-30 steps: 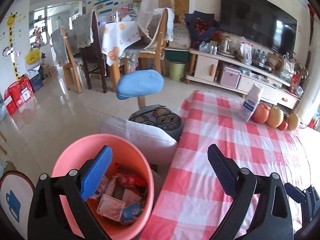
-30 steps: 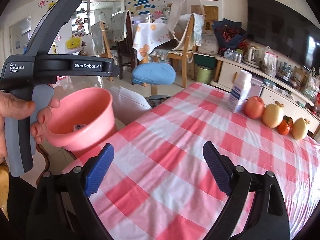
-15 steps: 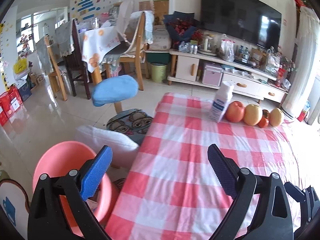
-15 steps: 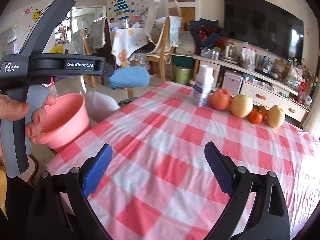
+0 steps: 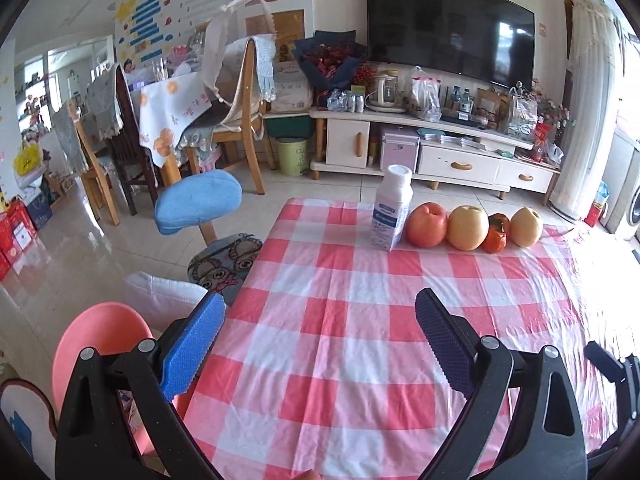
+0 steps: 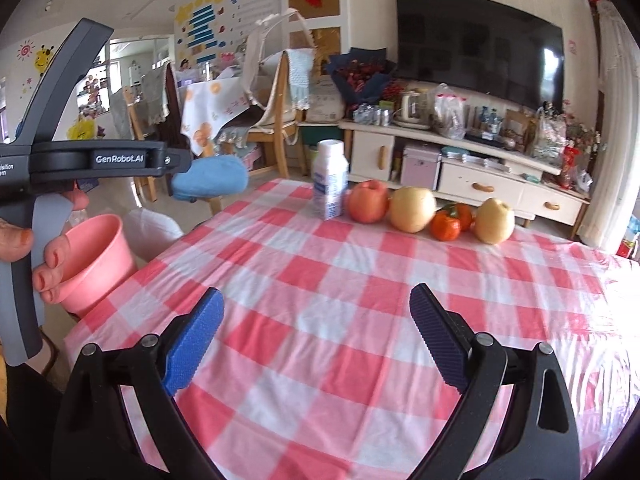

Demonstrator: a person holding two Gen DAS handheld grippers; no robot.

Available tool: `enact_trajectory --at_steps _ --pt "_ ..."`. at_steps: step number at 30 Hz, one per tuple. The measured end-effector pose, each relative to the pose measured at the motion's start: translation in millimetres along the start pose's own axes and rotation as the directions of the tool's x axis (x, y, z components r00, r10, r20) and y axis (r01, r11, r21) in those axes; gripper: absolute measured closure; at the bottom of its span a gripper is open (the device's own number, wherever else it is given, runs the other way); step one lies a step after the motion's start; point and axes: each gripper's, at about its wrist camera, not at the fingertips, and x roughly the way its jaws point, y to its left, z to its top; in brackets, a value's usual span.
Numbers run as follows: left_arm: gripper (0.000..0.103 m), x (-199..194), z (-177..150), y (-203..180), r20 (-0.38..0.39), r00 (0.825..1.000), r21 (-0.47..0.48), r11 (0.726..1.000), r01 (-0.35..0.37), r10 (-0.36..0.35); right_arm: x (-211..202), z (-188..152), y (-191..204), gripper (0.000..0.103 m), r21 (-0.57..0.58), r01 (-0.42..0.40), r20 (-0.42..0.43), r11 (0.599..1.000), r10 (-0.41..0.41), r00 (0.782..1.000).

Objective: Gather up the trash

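A pink bin [image 5: 96, 340] stands on the floor by the left corner of the table; its contents are hidden. My left gripper [image 5: 320, 340] is open and empty above the red-and-white checked tablecloth [image 5: 344, 392], to the right of the bin. My right gripper [image 6: 316, 340] is also open and empty over the cloth [image 6: 320, 360]. In the right wrist view the pink bin [image 6: 96, 256] sits at the left, behind a hand [image 6: 24, 240] that holds the left gripper's handle. No loose trash shows on the cloth.
A white carton [image 5: 390, 208], an apple [image 5: 426, 224], two pears and a small orange fruit [image 5: 496, 234] line the table's far edge. A blue-seated stool [image 5: 198, 200] and a white cushion [image 5: 160, 296] stand left of the table. A TV cabinet [image 5: 440, 152] lies beyond.
Both views have swung right and up, from the bin to the table. The bin with its wrappers has slid to the lower left edge of the left wrist view. Both grippers stay open.
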Motion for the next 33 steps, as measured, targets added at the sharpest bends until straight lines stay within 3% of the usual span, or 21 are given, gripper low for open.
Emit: enact_trajectory --at_steps 14,22,33 --pt "0.007 -17.5 2.4 -69.3 0.085 0.995 0.119 0.992 0.033 -0.043 -24.2 -2.4 -66.1 0.008 0.057 0.114 0.068 0.992 -0.118 0.991" --pt "0.007 -21.1 -2.0 -110.4 0.097 0.99 0.166 0.983 0.08 -0.097 -31.5 -6.5 -95.7 0.008 0.069 0.188 0.09 0.98 -0.193 0.977" --pt "0.007 -14.3 -16.2 -150.6 0.072 0.991 0.212 0.972 0.096 -0.114 -42.6 -12.0 -121.5 0.008 0.065 0.244 0.121 0.968 -0.25 0.961"
